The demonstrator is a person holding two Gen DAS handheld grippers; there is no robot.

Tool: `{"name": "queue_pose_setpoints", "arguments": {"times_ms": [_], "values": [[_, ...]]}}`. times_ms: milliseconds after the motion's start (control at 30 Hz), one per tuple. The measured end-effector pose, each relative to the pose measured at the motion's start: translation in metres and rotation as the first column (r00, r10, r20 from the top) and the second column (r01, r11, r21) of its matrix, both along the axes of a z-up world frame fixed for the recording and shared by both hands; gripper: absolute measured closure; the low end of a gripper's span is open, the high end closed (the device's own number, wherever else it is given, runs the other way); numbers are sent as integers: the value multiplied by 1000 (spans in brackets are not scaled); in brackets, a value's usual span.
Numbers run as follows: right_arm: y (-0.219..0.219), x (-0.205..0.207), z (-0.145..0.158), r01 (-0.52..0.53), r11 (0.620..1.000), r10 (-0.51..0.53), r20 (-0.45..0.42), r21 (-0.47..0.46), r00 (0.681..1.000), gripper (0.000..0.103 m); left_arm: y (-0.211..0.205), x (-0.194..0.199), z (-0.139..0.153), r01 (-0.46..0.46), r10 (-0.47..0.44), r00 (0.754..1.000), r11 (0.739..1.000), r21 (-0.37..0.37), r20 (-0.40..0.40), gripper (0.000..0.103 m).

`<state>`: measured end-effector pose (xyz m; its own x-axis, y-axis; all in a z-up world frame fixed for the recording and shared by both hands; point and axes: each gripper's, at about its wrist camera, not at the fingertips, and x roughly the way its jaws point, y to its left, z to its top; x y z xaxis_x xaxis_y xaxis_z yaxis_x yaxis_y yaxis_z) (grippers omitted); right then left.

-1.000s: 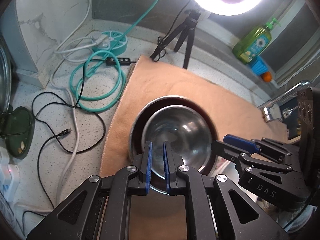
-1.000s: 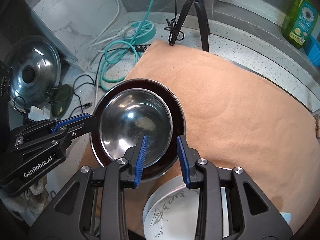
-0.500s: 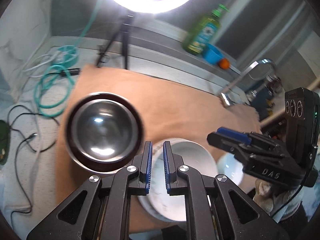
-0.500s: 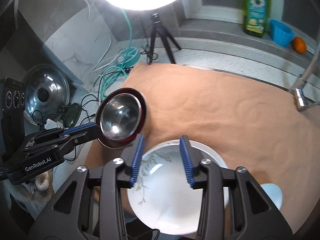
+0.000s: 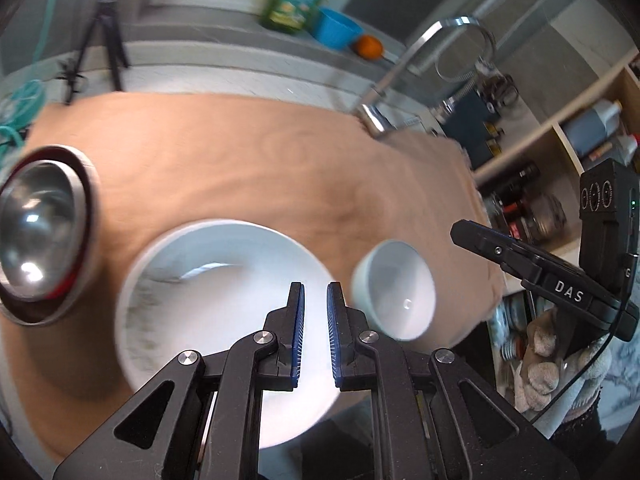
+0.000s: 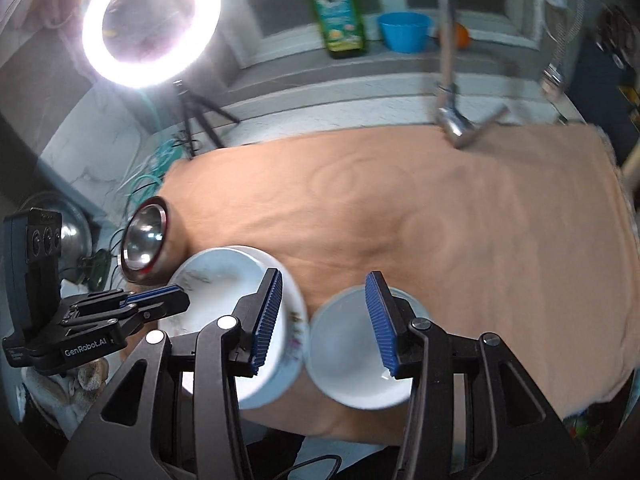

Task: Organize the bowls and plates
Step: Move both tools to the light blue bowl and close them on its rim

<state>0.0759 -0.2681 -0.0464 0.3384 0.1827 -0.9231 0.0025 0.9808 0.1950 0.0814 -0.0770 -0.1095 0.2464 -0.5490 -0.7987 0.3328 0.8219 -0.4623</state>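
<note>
Two words can be read on the tongs. The left gripper (image 6: 160, 298) says "GenRobot.AI" on its side, and the right gripper (image 5: 472, 236) says "DAS". The label on the green soap bottle (image 6: 336, 16) is too blurry to read.

Both pictures are smeared. The big white bowl (image 5: 224, 304) has a faint pattern, but it is hard to make out. Its near edge is hidden behind the left gripper's black frame. The metal bowl (image 5: 36, 232) sits inside a dark red one, and the left edge of the picture cuts it off. The ring light (image 6: 150, 20) glares so much that its middle is hard to see.

The left gripper hangs over the big white bowl with its blue pads close together, a thin gap between them, pinching nothing. The right gripper hangs over the small white bowl (image 6: 356, 348) with its pads spread wide, holding nothing. A gloved hand (image 5: 560, 356) holds it from below.

All the bowls rest on the tan cloth (image 6: 440, 208). The small white bowl is just to the right of the big one, and the metal bowl is at the left.
</note>
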Motion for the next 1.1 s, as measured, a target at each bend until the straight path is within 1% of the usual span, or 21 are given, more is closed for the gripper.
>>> {"name": "queue_pose_setpoints", "arguments": {"times_ms": [133, 267, 367, 500, 667, 833, 900, 933, 967, 1000, 1033, 1067, 1100], "values": [[-37, -12, -11, 80, 997, -80, -33, -13, 996, 58, -28, 2, -14, 52, -52, 998, 999, 1, -40, 93], [-58, -25, -24, 131, 991, -132, -62, -28, 989, 58, -49, 5, -24, 97, -96, 993, 995, 4, -75, 93], [-70, -32, -36, 157, 987, -158, -92, -20, 983, 58, -60, 9, -29, 113, -112, 991, 993, 21, -77, 93], [-82, -40, -50, 201, 980, -198, -132, 7, 971, 58, -69, 14, -34, 128, -125, 988, 991, 32, -86, 93], [-95, -48, -61, 250, 967, -240, -162, 48, 957, 58, -78, 16, -39, 147, -143, 985, 989, 34, -99, 93], [-97, -50, -72, 264, 961, -245, -193, 80, 950, 58, -84, 17, -45, 164, -158, 980, 986, 39, -122, 93], [-95, -52, -77, 260, 961, -237, -204, 93, 950, 59, -84, 17, -44, 165, -159, 981, 985, 47, -113, 93], [-94, -51, -78, 259, 961, -234, -208, 98, 950, 63, -84, 17, -44, 166, -160, 981, 985, 46, -113, 93], [-94, -51, -80, 256, 961, -229, -214, 104, 950, 69, -85, 18, -45, 165, -159, 980, 985, 44, -117, 93], [-93, -51, -83, 252, 961, -223, -221, 110, 949, 73, -85, 18, -46, 163, -157, 980, 986, 42, -120, 93], [-92, -51, -85, 250, 961, -219, -228, 117, 949, 80, -85, 18, -47, 163, -157, 980, 985, 47, -122, 93], [-92, -51, -88, 251, 960, -217, -236, 124, 947, 83, -85, 18, -49, 163, -156, 980, 985, 51, -123, 93], [-93, -52, -91, 255, 958, -219, -242, 130, 945, 83, -85, 18, -50, 163, -155, 980, 985, 51, -127, 93]]}}
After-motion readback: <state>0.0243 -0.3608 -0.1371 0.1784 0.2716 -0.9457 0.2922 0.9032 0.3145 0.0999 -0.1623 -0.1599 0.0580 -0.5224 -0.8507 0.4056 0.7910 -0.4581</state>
